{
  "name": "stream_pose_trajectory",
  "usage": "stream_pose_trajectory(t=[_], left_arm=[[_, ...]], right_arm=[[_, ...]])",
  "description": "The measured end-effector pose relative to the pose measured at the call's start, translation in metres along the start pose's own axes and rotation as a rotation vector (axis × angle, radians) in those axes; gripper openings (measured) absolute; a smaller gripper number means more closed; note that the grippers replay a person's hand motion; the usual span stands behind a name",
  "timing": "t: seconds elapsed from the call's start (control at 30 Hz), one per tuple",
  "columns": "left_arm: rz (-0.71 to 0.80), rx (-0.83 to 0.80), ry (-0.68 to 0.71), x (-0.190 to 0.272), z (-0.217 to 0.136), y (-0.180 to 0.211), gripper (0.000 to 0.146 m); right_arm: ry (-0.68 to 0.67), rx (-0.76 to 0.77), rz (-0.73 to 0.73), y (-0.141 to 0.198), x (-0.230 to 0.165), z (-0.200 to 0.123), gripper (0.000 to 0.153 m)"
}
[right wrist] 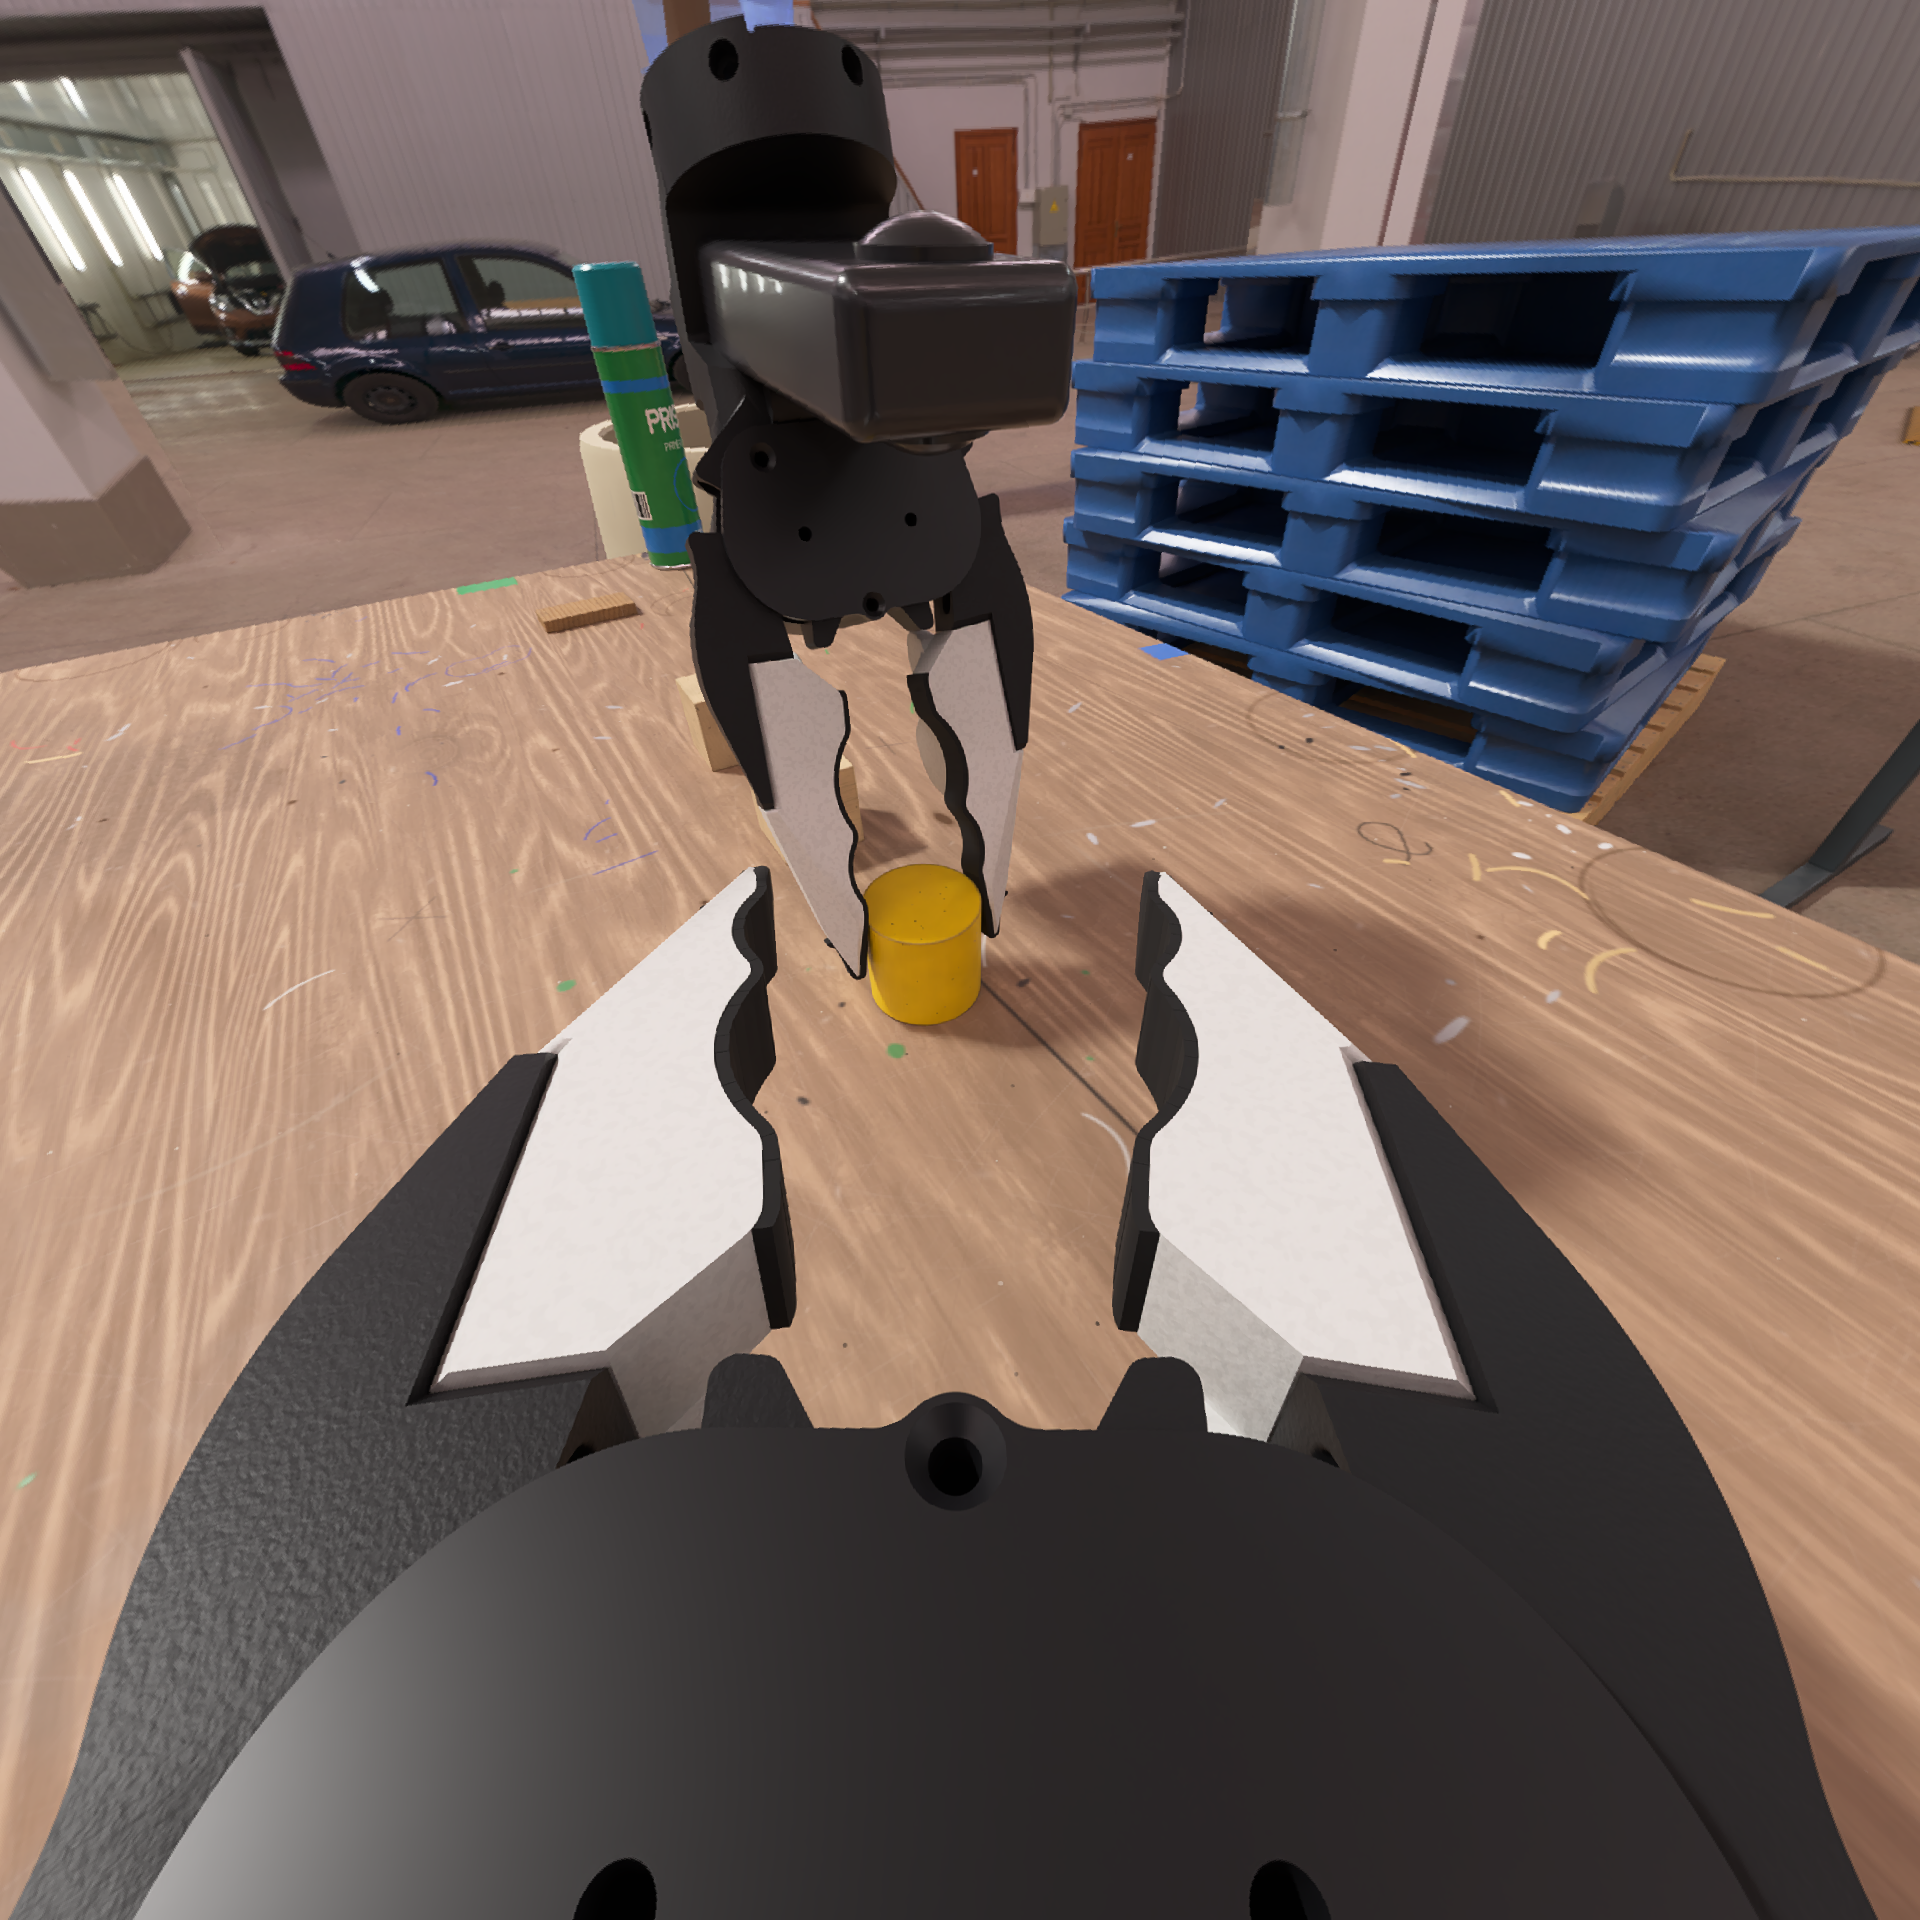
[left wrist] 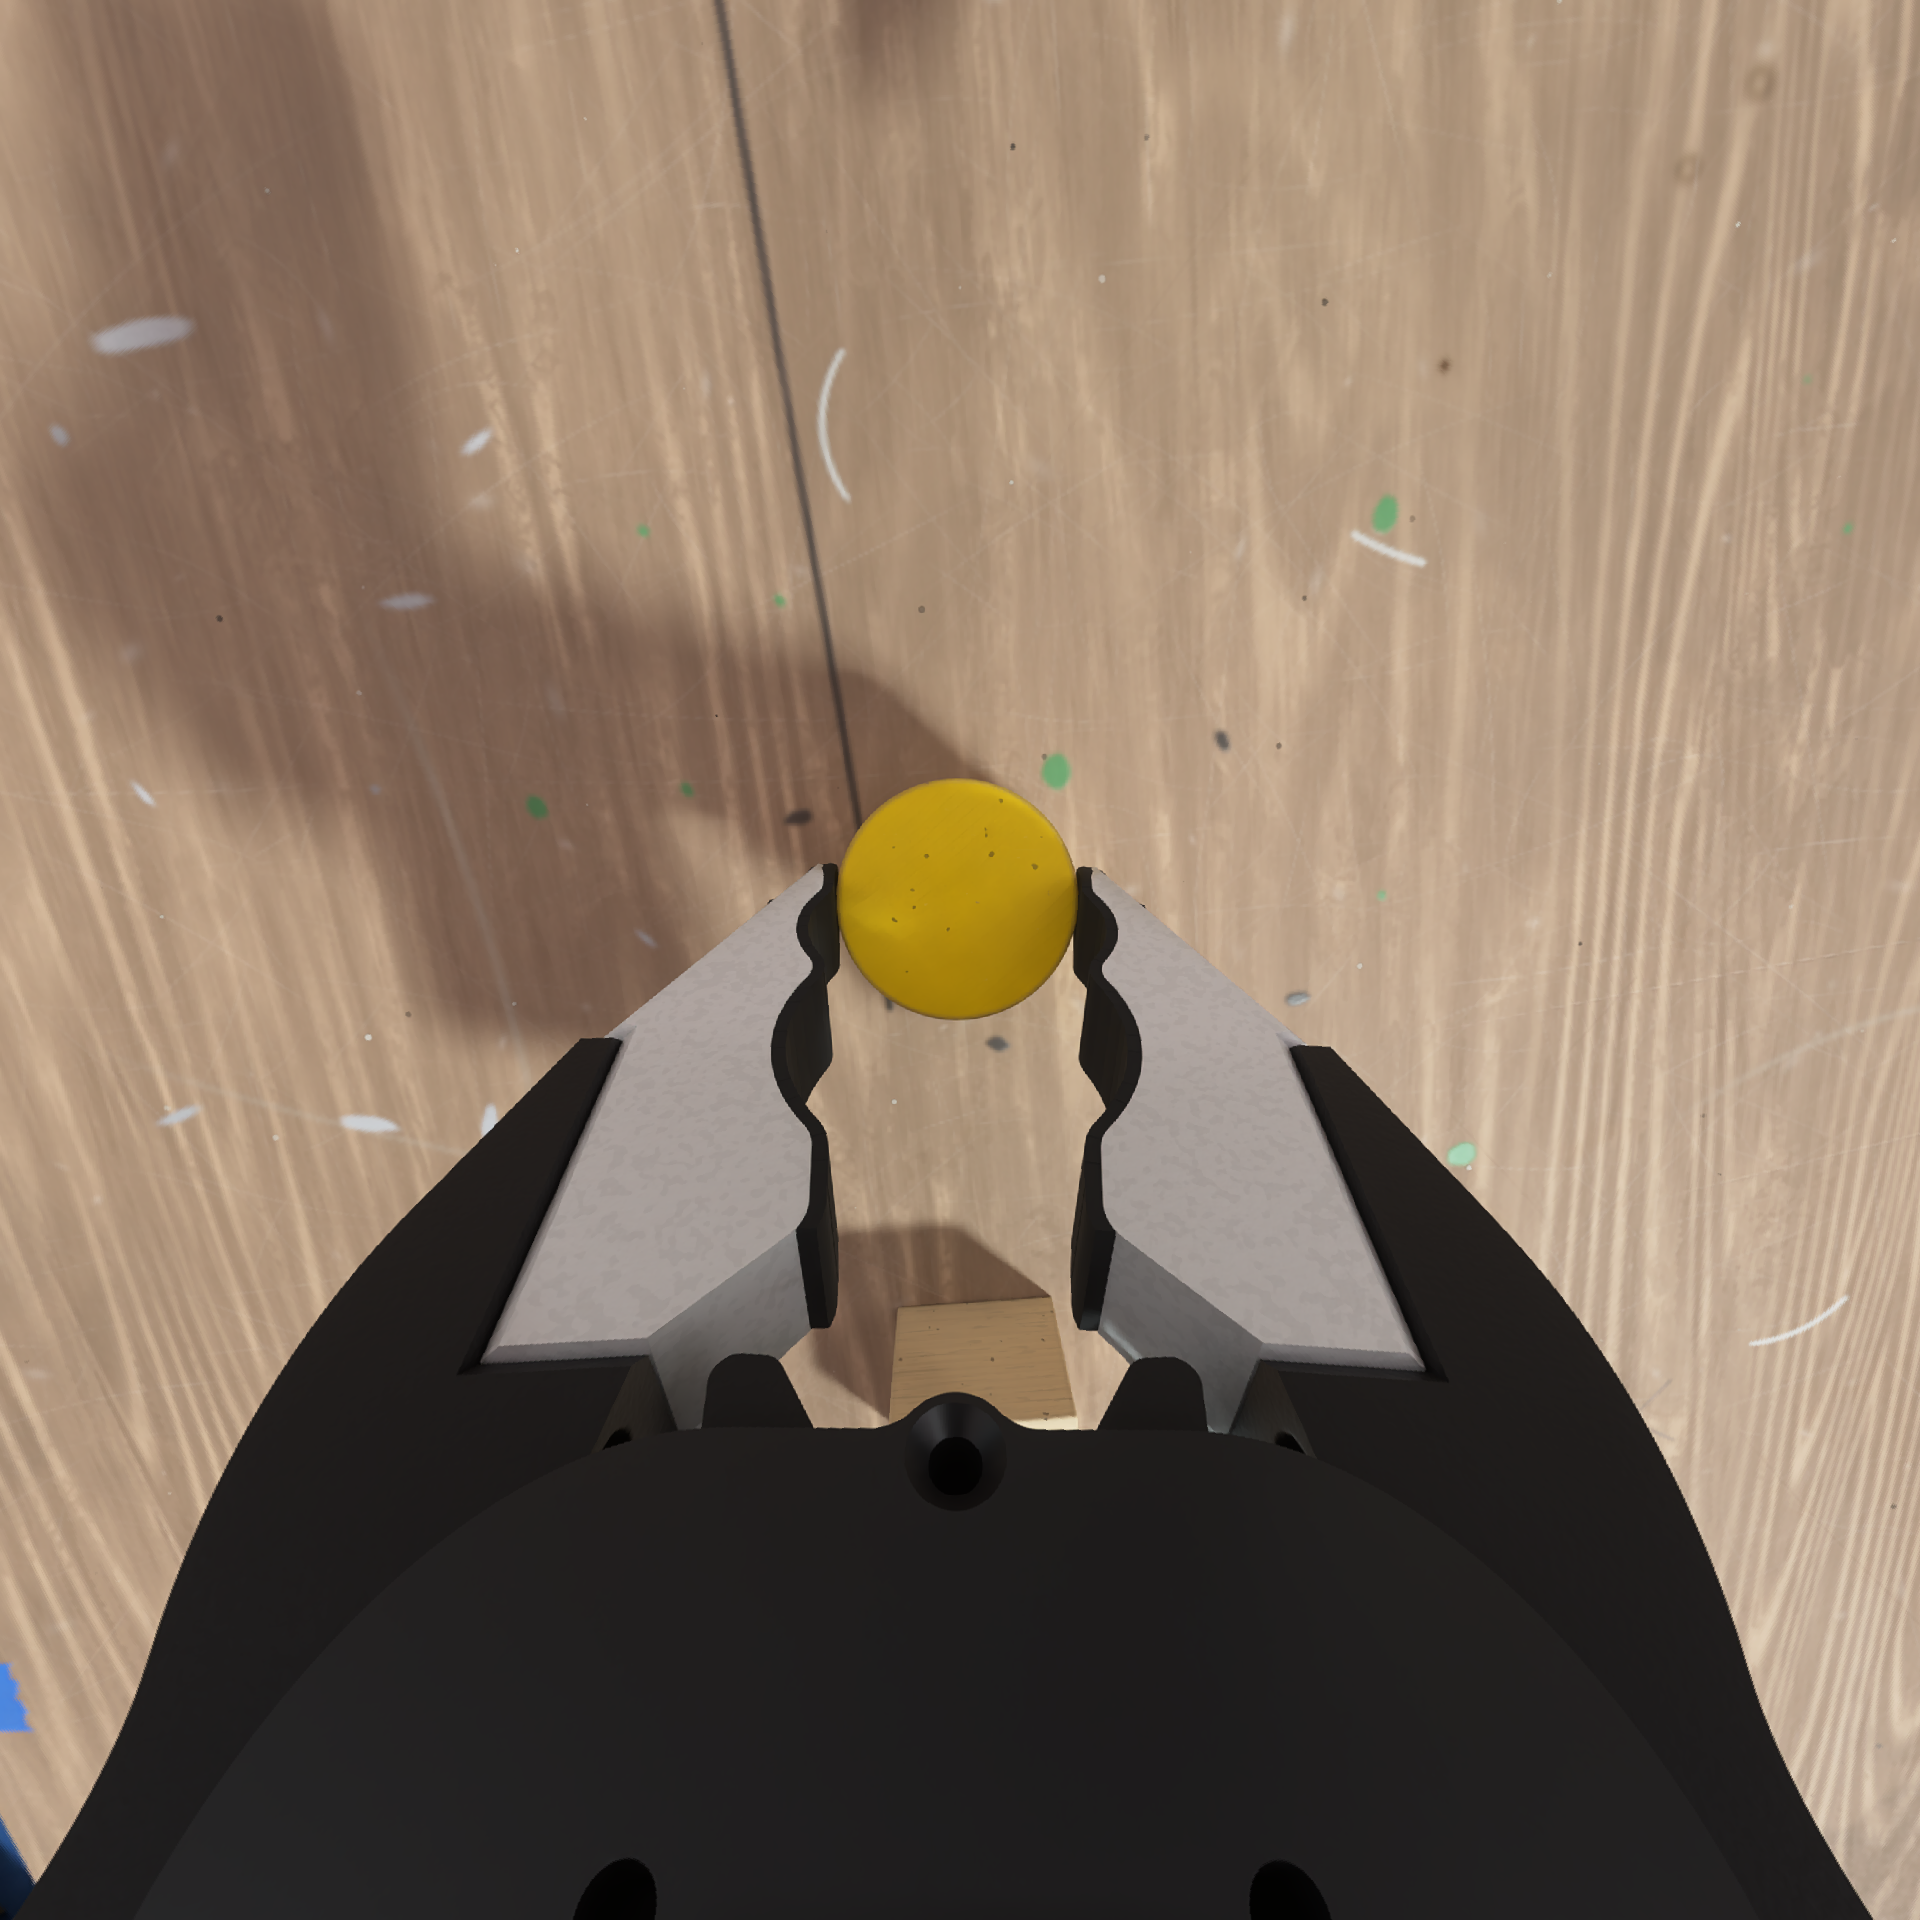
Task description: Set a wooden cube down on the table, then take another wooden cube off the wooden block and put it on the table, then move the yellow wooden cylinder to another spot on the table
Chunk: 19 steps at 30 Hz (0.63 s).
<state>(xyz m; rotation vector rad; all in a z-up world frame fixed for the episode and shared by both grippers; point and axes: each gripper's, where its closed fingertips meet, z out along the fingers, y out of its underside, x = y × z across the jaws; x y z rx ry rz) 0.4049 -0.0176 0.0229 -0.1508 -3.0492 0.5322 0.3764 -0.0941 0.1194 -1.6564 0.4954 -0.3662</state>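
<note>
Left wrist view, yellow wooden cylinder (left wrist: 956,900) clamped between fingers (left wrist: 816,935)

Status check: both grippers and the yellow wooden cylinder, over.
Left gripper closed on yellow wooden cylinder, upright on the wooden table. Right gripper open, empty, short of it. Nothing obstructing.

Cylinder (left wrist: 956,899) was plain yellow with tiny dark specks. Left claw (left wrist: 956,914) had black body, pale grey speckled fingers (left wrist: 707,1132) edged with black wavy pads. Right claw (right wrist: 956,935) same black, its fingers (right wrist: 623,1174) white. Tabletop (left wrist: 1455,520) was tan with streaky wood grain, thin dark seam line, green dots, white flecks and curved scratches. Cube (left wrist: 982,1351) was pale beige, fine grain. Spray can (right wrist: 634,416) was teal and green with blue bands. Pallets (right wrist: 1507,499) were bright blue. Car (right wrist: 457,327) was dark navy. Doors (right wrist: 1112,187) were reddish brown.
</note>
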Motion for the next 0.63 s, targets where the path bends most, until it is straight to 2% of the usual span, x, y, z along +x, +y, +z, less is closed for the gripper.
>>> stream_pose_trajectory(t=[0.07,0.1,0.17,0.27,0.33,0.47,0.57,0.63], left_arm=[[0.000,0.002,-0.003,0.000,0.001,0.000,0.045],[0.000,0.008,-0.007,-0.001,0.003,0.000,0.052],[-0.016,0.016,-0.011,-0.003,0.004,0.000,0.080],[-0.052,0.032,-0.071,-0.010,-0.019,0.002,0.099],[-0.087,0.081,-0.134,-0.012,-0.053,0.006,0.106],[-0.199,0.226,-0.286,-0.007,-0.143,0.036,0.108],[-0.293,0.245,-0.414,0.008,-0.199,0.094,0.106],[-0.377,0.232,-0.479,0.021,-0.224,0.142,0.105]], right_arm=[[-0.002,-0.001,0.003,0.000,0.000,0.000,0.071],[0.001,-0.001,0.004,0.001,0.000,0.001,0.072],[0.003,0.000,0.007,0.001,0.001,0.001,0.076],[0.009,0.013,0.002,-0.002,0.000,0.001,0.082],[0.014,0.021,-0.003,-0.004,0.000,0.000,0.084],[0.012,0.036,-0.007,-0.007,-0.001,-0.001,0.084],[0.005,0.032,-0.010,-0.007,-0.003,0.000,0.084],[-0.006,0.027,-0.010,-0.006,-0.006,0.001,0.083]])
